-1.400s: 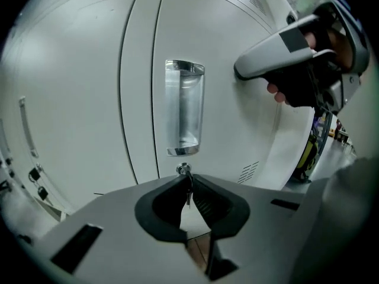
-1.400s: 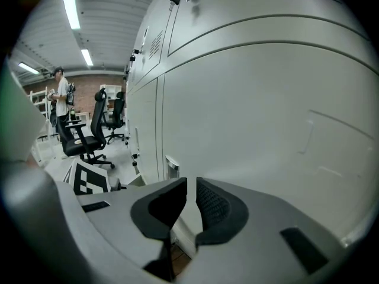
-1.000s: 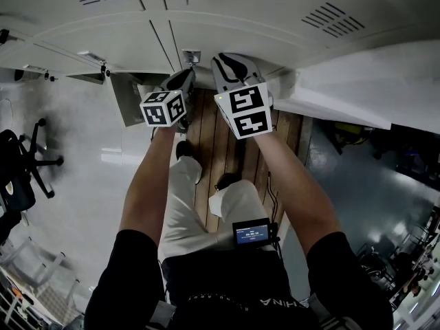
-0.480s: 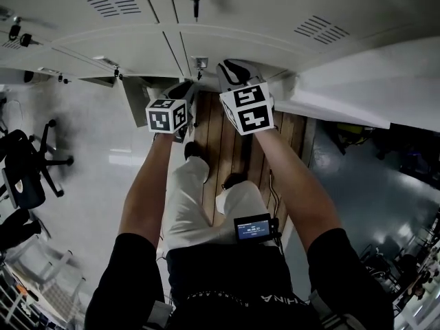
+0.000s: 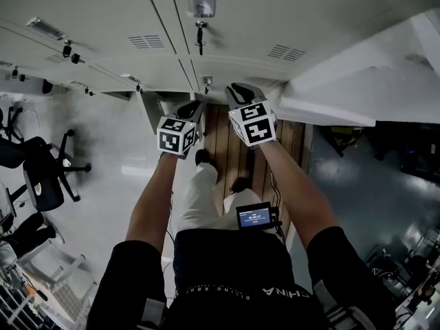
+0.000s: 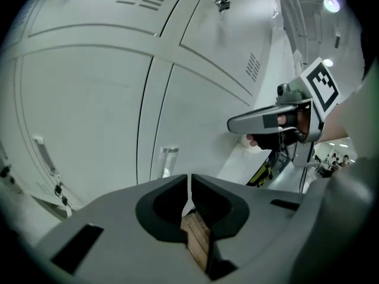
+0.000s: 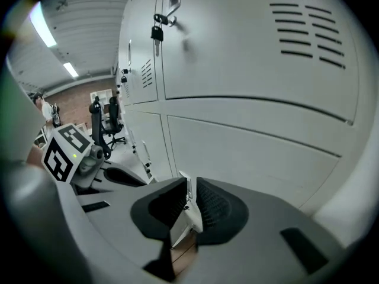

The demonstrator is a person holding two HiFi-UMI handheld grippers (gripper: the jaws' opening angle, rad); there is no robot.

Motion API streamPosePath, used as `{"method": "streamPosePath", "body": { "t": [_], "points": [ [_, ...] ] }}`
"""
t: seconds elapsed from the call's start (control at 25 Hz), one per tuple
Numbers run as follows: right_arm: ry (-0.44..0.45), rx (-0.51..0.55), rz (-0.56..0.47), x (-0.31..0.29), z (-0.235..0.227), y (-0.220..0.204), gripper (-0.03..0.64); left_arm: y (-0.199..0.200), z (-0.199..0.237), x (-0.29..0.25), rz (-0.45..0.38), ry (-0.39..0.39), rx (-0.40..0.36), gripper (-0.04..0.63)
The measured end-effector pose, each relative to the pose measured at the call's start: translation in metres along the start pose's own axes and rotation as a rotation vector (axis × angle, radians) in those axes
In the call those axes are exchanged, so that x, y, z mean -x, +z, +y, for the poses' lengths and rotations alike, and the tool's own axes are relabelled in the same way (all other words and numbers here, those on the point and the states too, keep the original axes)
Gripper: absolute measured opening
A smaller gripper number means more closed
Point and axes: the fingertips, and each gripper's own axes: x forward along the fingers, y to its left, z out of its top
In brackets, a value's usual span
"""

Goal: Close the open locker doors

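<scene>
Left gripper point(image 5: 190, 110) and right gripper point(image 5: 240, 92) are side by side at the lockers point(image 5: 96, 19); both fingers together, empty; latch point(image 7: 185, 187) beyond right fingers.

Locker fronts point(image 5: 103, 19) close ahead; white panel point(image 5: 357, 81) walls off the right

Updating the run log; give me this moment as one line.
left hand-held gripper shut | right hand-held gripper shut | both near lower lockers | right-side locker door open
</scene>
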Motion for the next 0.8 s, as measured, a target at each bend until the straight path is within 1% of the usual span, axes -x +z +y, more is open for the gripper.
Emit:
{"method": "streamPosePath", "body": {
  "t": [0.12, 0.28, 0.44, 0.56, 0.68, 0.8],
  "points": [
    [0.0, 0.012, -0.011, 0.036, -0.003, 0.017, 0.069, 0.033, -0.022, 0.026, -0.014, -0.004, -0.047, 0.032],
    [0.028, 0.049, -0.029, 0.085, -0.004, 0.035, 0.069, 0.062, -0.056, 0.056, -0.027, -0.037, -0.071, 0.029],
    [0.057, 0.076, -0.038, 0.129, -0.002, 0.042, 0.064, 0.071, -0.092, 0.08, -0.016, -0.059, -0.114, 0.025],
    [0.085, 0.094, -0.042, 0.154, 0.006, 0.04, 0.057, 0.076, -0.115, 0.095, -0.033, -0.068, -0.136, 0.025],
    [0.078, 0.061, -0.057, 0.177, 0.012, 0.032, 0.049, 0.079, -0.136, 0.11, -0.067, -0.075, -0.143, 0.025],
    [0.053, 0.009, -0.06, 0.199, 0.02, 0.016, 0.044, 0.077, -0.154, 0.13, -0.1, -0.069, -0.125, 0.025]
  ]
}}
